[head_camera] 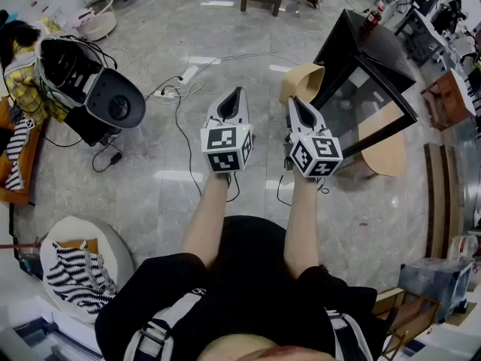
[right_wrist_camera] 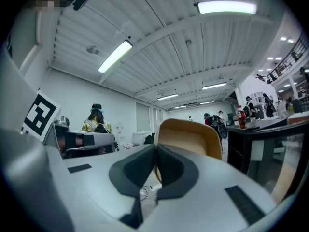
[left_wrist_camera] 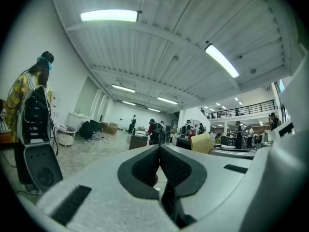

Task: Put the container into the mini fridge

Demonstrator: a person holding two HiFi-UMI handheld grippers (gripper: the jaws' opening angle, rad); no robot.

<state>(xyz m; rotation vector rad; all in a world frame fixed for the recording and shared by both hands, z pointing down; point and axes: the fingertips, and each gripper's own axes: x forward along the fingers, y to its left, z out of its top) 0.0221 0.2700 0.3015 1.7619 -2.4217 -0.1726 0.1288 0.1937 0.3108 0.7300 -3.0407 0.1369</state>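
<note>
A black mini fridge [head_camera: 366,89] with a glass door stands at the right of the head view, its door closed; it also fills the right edge of the right gripper view, mini fridge [right_wrist_camera: 263,151]. A cola bottle [head_camera: 370,19] stands on top of it. My left gripper [head_camera: 237,93] and right gripper [head_camera: 294,102] are held side by side above the floor, left of the fridge, both shut and empty. In their own views the jaws meet: left gripper [left_wrist_camera: 159,150], right gripper [right_wrist_camera: 155,149]. A translucent plastic box [head_camera: 442,278] sits at the lower right, far from both grippers.
A tan wooden chair [head_camera: 304,81] stands between the right gripper and the fridge. A black machine [head_camera: 96,89] sits on the floor at the left. A power strip [head_camera: 186,74] and cables trail ahead of the grippers. A striped bag [head_camera: 74,271] lies at the lower left.
</note>
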